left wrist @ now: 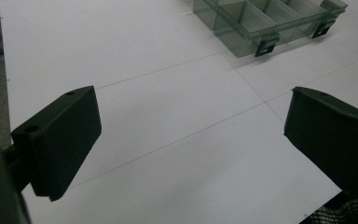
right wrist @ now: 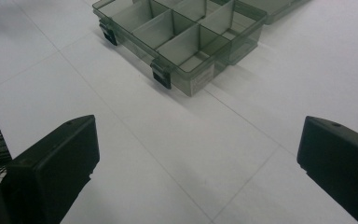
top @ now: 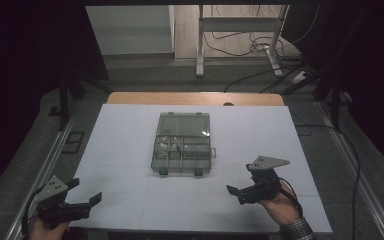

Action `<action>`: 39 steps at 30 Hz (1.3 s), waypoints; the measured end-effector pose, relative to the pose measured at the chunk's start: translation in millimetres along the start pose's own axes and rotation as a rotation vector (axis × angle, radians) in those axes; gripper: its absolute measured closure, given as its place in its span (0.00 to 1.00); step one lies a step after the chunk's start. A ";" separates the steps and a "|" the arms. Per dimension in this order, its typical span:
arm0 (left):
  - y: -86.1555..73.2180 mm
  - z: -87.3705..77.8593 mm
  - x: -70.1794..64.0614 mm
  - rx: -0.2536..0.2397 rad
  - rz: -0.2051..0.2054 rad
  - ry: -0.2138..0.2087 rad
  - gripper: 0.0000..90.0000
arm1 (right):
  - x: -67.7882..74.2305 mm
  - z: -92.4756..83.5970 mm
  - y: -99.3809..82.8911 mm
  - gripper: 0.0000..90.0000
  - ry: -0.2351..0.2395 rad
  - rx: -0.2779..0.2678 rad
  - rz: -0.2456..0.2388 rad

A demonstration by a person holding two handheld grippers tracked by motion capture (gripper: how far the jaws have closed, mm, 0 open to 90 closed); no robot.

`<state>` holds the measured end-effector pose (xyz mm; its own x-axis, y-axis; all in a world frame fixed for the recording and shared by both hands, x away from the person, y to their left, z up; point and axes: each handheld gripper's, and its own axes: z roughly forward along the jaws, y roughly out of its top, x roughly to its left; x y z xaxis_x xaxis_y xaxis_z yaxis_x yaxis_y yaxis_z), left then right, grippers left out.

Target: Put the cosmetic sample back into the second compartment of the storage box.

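A smoky clear compartment box (top: 182, 154) lies open at the middle of the white board (top: 125, 135), its lid (top: 184, 124) folded back flat behind it. A few small pale items sit in its cells. My left gripper (top: 86, 190) rests near the front left corner, open, well short of the box. In the left gripper view the left gripper (left wrist: 191, 135) has only bare board between its jaws, with the box (left wrist: 261, 25) at the upper right. My right gripper (top: 240, 179) is open in front and to the right of the box. The right gripper (right wrist: 196, 158) faces the box (right wrist: 182, 35) and its two front latches.
A wooden table edge (top: 195, 98) shows behind the board. Metal rails (top: 45, 165) run along both sides of the table. Beyond stand white desk legs (top: 200, 45) and loose cables (top: 260, 47) on the floor. A plaid sleeve (top: 297, 230) enters at the bottom right.
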<state>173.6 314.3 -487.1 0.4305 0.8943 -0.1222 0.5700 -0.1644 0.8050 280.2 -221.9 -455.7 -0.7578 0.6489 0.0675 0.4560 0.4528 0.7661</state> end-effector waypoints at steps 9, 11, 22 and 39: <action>-0.1 0.0 0.0 0.000 -0.001 0.001 0.05 | -2.1 -13.2 -10.3 0.00 -0.020 -0.013 0.020; -0.1 -0.1 -0.1 0.001 0.000 0.001 0.05 | -3.5 -15.9 -12.7 0.00 -0.030 -0.012 0.017; -0.1 0.1 -0.3 0.002 0.000 0.002 0.05 | -10.8 -32.1 -26.3 0.00 -0.080 -0.019 0.044; -0.1 0.1 -0.8 0.004 0.007 0.004 0.05 | -9.8 -48.1 -45.6 0.00 -0.139 -0.014 0.083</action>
<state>173.2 313.6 -487.1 0.4315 0.8948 -0.1145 0.5700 -0.1721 0.8034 244.4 -278.3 -460.6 -0.6450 0.7630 0.0428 0.5073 0.3857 0.7706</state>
